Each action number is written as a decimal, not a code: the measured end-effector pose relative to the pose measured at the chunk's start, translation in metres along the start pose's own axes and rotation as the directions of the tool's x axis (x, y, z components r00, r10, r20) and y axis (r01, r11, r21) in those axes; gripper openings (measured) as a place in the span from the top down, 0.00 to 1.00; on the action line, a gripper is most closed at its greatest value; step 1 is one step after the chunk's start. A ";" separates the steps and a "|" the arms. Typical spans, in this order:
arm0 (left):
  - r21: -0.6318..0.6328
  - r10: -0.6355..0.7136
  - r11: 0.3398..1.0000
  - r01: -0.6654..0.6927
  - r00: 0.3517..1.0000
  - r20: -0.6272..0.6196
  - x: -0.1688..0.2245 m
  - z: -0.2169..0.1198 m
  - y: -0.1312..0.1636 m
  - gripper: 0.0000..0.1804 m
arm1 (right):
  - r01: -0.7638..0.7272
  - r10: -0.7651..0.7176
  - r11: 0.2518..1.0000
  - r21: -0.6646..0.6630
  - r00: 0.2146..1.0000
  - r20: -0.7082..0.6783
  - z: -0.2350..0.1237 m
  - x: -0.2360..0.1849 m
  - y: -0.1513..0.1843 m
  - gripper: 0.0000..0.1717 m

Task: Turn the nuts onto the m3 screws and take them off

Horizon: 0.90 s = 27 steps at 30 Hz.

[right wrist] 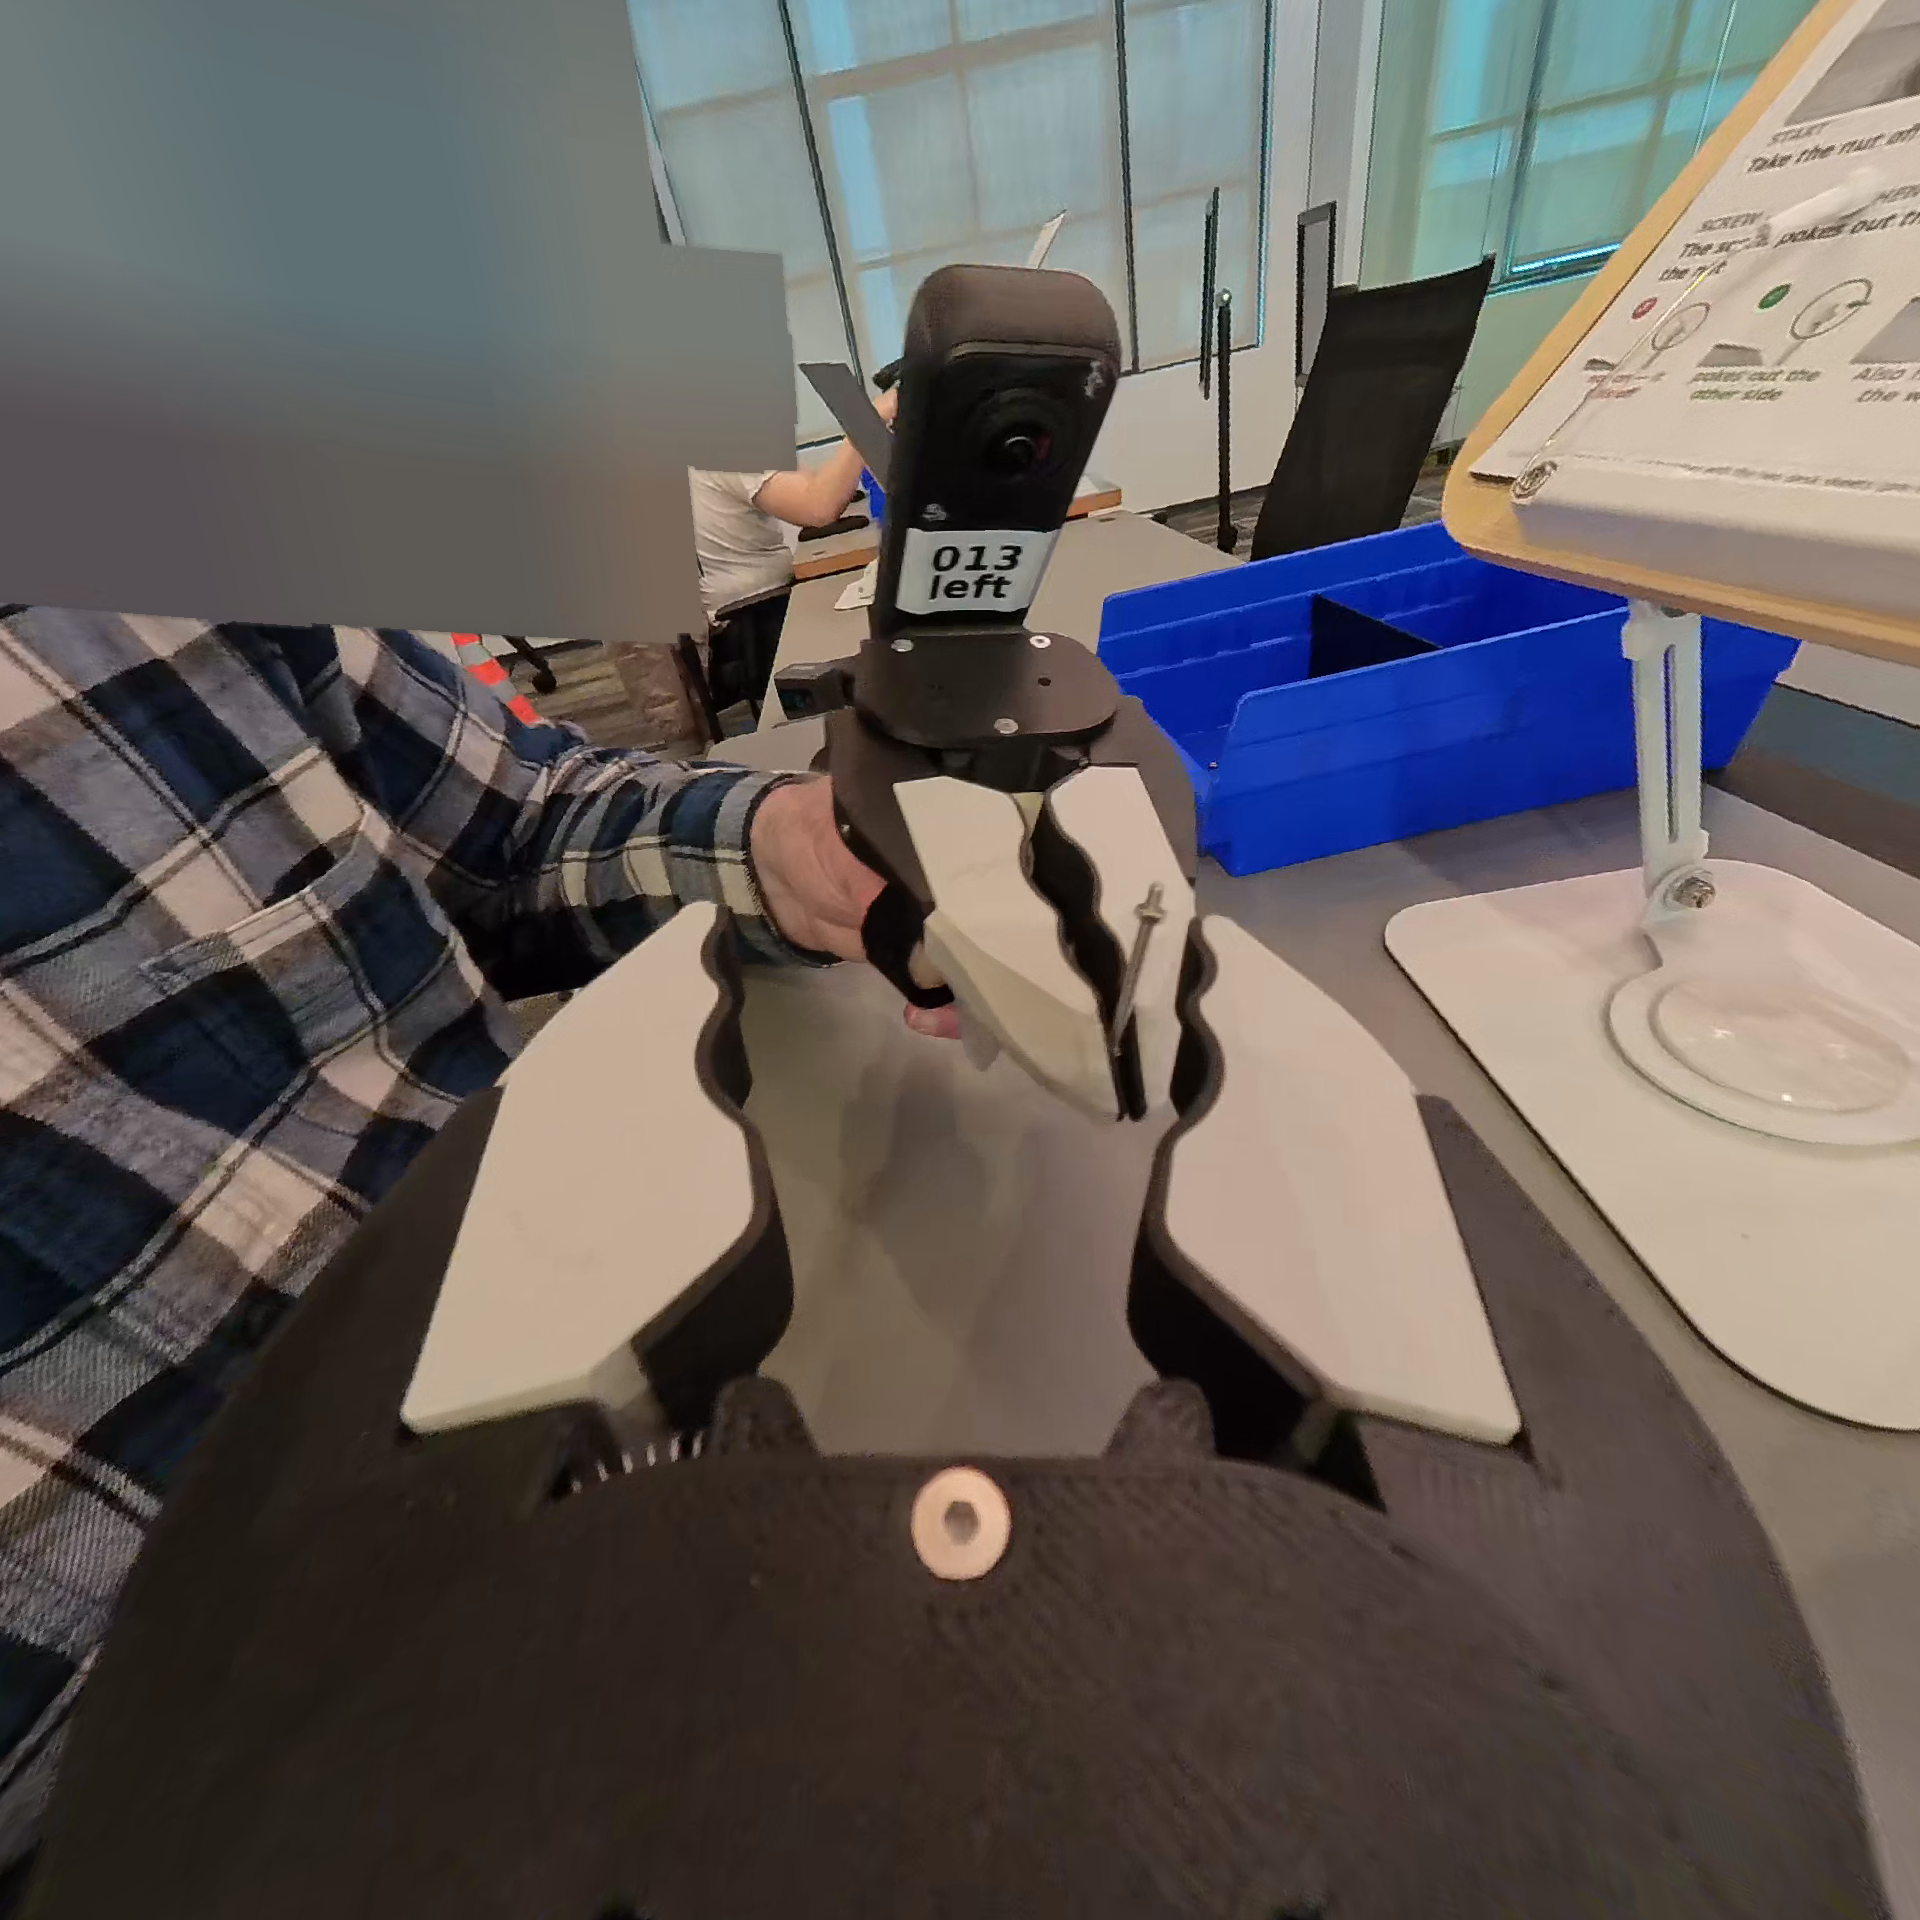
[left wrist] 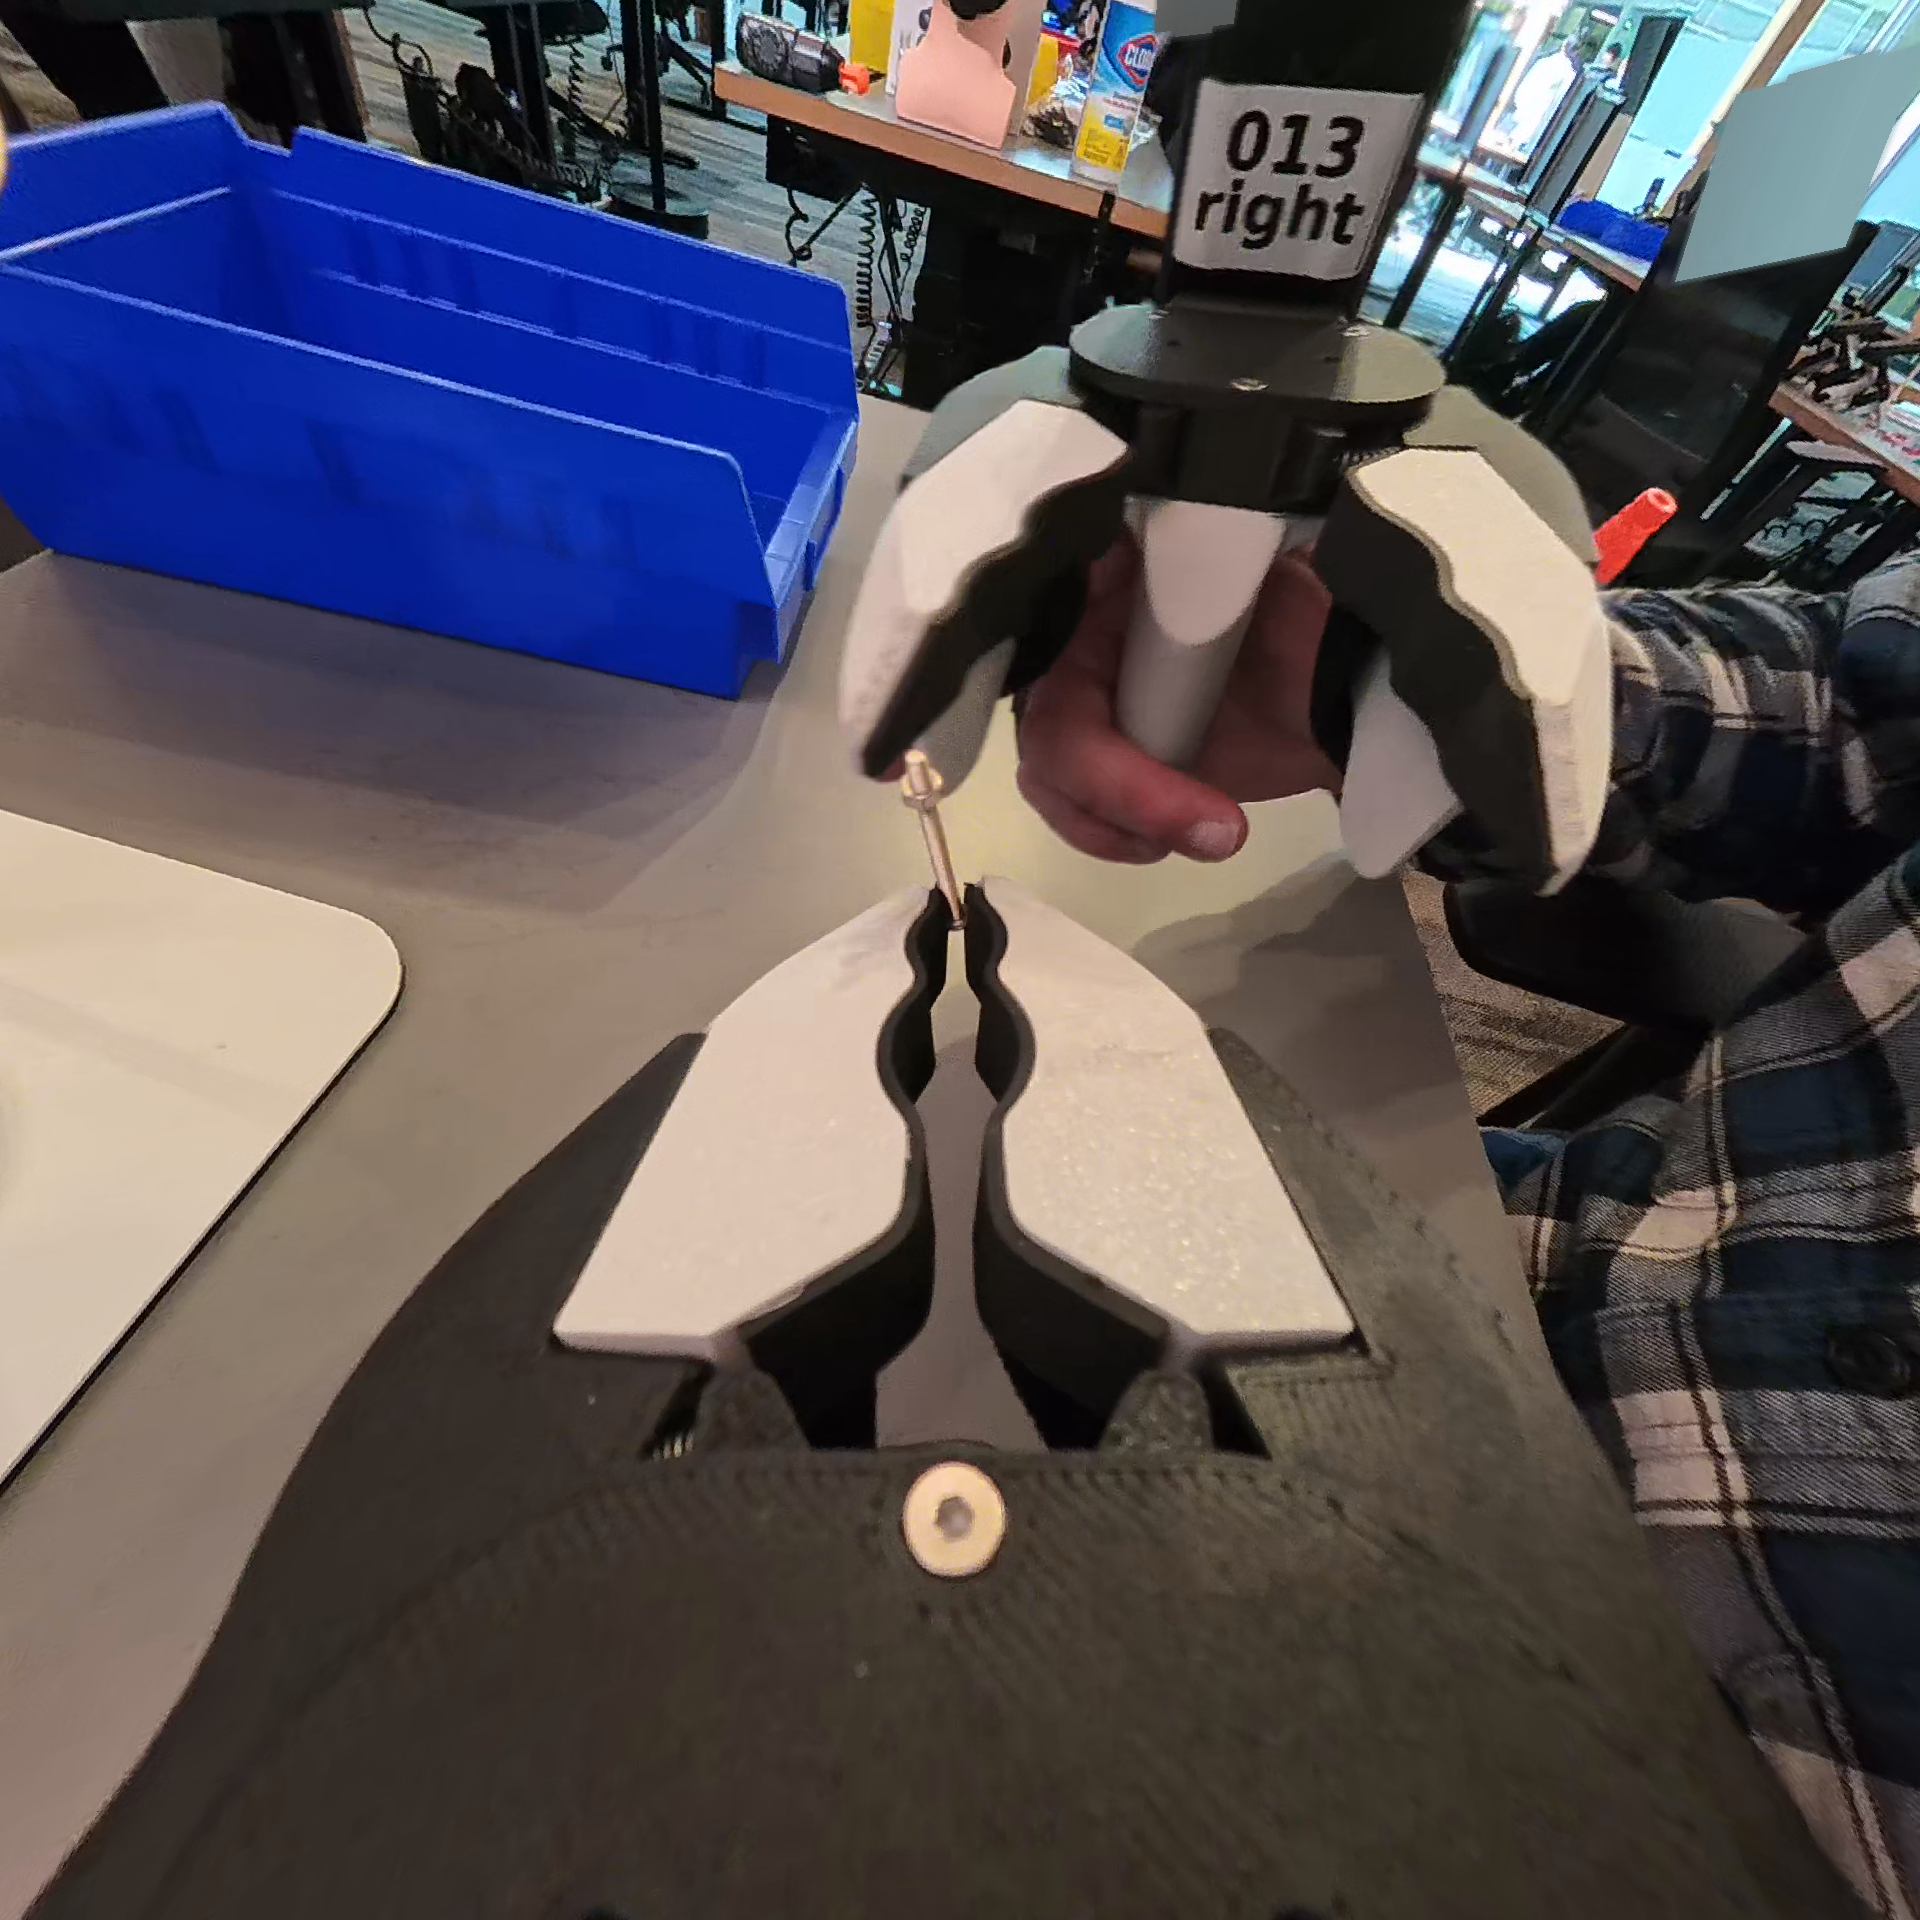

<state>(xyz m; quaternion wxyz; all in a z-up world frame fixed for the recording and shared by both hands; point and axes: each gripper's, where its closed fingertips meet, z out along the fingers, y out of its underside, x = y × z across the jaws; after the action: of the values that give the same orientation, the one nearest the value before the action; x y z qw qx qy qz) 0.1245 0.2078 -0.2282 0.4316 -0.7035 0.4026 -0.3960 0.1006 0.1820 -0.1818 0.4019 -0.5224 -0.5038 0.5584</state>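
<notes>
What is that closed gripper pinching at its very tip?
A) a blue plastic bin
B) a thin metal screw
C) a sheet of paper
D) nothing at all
B: the left gripper has its fingertips shut on the lower end of a thin metal screw, which sticks up out of them toward the wide-open right gripper.

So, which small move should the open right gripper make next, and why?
Probably shift the right gripper until the bolt's head sits between its pads. The left gripper pinches the thin end; one right finger merely hovers at the head.
</notes>
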 end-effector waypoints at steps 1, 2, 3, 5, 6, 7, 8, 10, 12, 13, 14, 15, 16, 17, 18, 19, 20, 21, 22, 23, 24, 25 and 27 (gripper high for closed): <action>-0.003 0.005 1.000 -0.005 1.000 0.001 0.001 0.000 0.000 0.98 | 0.001 -0.001 1.000 -0.001 1.000 0.000 0.003 0.001 0.000 0.51; -0.004 0.007 1.000 -0.007 1.000 0.002 0.002 0.001 0.000 0.98 | 0.005 -0.005 1.000 -0.006 1.000 0.008 0.007 0.000 0.000 0.50; -0.003 0.005 1.000 -0.005 1.000 0.001 0.002 0.001 -0.001 0.98 | 0.009 -0.009 1.000 -0.014 1.000 0.021 0.011 -0.001 0.001 0.50; -0.002 0.006 1.000 -0.006 1.000 0.014 0.000 -0.001 -0.001 0.98 | 0.019 -0.018 0.999 -0.027 0.999 0.038 0.015 -0.005 0.002 0.52; 0.001 0.001 1.000 -0.001 1.000 0.019 -0.001 -0.002 -0.001 0.98 | 0.022 -0.021 0.999 -0.029 0.999 0.039 0.014 -0.006 0.002 0.51; 0.007 -0.008 1.000 0.008 1.000 0.024 -0.003 -0.003 -0.002 0.98 | 0.025 -0.024 0.999 -0.027 0.999 0.039 0.012 -0.008 0.001 0.52; 0.015 -0.014 1.000 0.014 1.000 0.026 -0.005 -0.004 -0.003 0.98 | 0.027 -0.027 0.999 -0.024 0.999 0.034 0.009 -0.009 0.000 0.53; 0.018 -0.019 1.000 0.019 1.000 0.023 -0.007 -0.006 -0.003 0.98 | 0.026 -0.025 0.999 -0.022 0.999 0.044 0.000 -0.012 0.000 0.59; 0.030 -0.028 0.999 0.028 1.000 0.006 -0.006 -0.007 -0.005 0.98 | 0.025 -0.025 1.000 -0.017 1.000 0.003 -0.006 -0.006 -0.001 0.66; 0.025 -0.022 0.999 0.022 1.000 0.004 -0.005 -0.006 -0.005 0.98 | 0.021 -0.021 1.000 -0.019 0.999 -0.026 -0.008 -0.001 -0.001 0.72; 0.021 -0.012 1.000 0.012 1.000 0.005 -0.003 -0.005 -0.005 0.98 | 0.008 -0.009 1.000 -0.015 0.998 -0.060 -0.008 0.005 -0.002 0.76; 0.015 -0.003 1.000 0.003 1.000 0.005 -0.001 -0.004 -0.005 0.98 | -0.007 0.006 1.000 -0.006 0.996 -0.093 -0.009 0.012 -0.004 0.78; 0.010 0.008 1.000 -0.008 1.000 0.008 0.001 -0.003 -0.005 0.98 | -0.020 0.019 1.000 -0.006 0.994 -0.109 -0.008 0.017 -0.004 0.84; 0.005 0.019 1.000 -0.019 1.000 0.012 0.002 -0.003 -0.006 0.98 | -0.026 0.023 0.999 -0.022 0.992 -0.121 -0.006 0.020 -0.002 0.88; 0.000 0.028 1.000 -0.028 1.000 0.015 0.004 -0.002 -0.005 0.98 | -0.023 0.018 0.999 -0.037 0.991 -0.135 -0.004 0.022 0.001 0.91; -0.003 0.036 0.999 -0.036 0.999 0.016 0.006 -0.002 -0.006 0.98 | -0.019 0.013 0.999 -0.045 0.991 -0.133 -0.001 0.022 0.002 0.91; -0.002 0.040 0.999 -0.040 0.999 0.016 0.007 -0.003 -0.007 0.98 | -0.021 0.014 0.998 -0.054 0.992 -0.128 0.002 0.021 0.003 0.93; -0.003 0.044 0.999 -0.044 0.999 0.015 0.008 -0.003 -0.007 0.98 | -0.025 0.016 0.997 -0.066 0.991 -0.136 0.003 0.022 0.005 0.94; -0.006 0.050 0.999 -0.050 0.999 0.019 0.008 -0.003 -0.007 0.98 | -0.025 0.014 0.997 -0.074 0.989 -0.144 0.004 0.023 0.006 0.95; -0.004 0.055 0.998 -0.055 0.998 0.022 0.009 -0.003 -0.008 0.98 | -0.023 0.012 0.997 -0.073 0.989 -0.145 0.005 0.022 0.006 0.98; -0.002 0.059 0.998 -0.059 0.998 0.021 0.010 -0.004 -0.009 0.98 | -0.025 0.014 0.997 -0.070 0.989 -0.148 0.005 0.022 0.005 0.99; -0.003 0.071 0.997 -0.071 0.997 0.026 0.009 -0.004 -0.009 0.98 | -0.028 0.017 0.997 -0.071 0.988 -0.153 0.004 0.022 0.005 0.99; 0.016 0.085 0.996 -0.086 0.996 0.012 0.013 -0.004 -0.012 0.98 | -0.012 0.000 0.997 -0.073 0.987 -0.163 0.003 0.019 0.003 0.99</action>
<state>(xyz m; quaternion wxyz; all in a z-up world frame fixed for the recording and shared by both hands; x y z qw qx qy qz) 0.1279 0.1981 -0.2134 0.4562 -0.6843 0.4265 -0.3764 0.0954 0.1997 -0.1879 0.4204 -0.5821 -0.4880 0.4962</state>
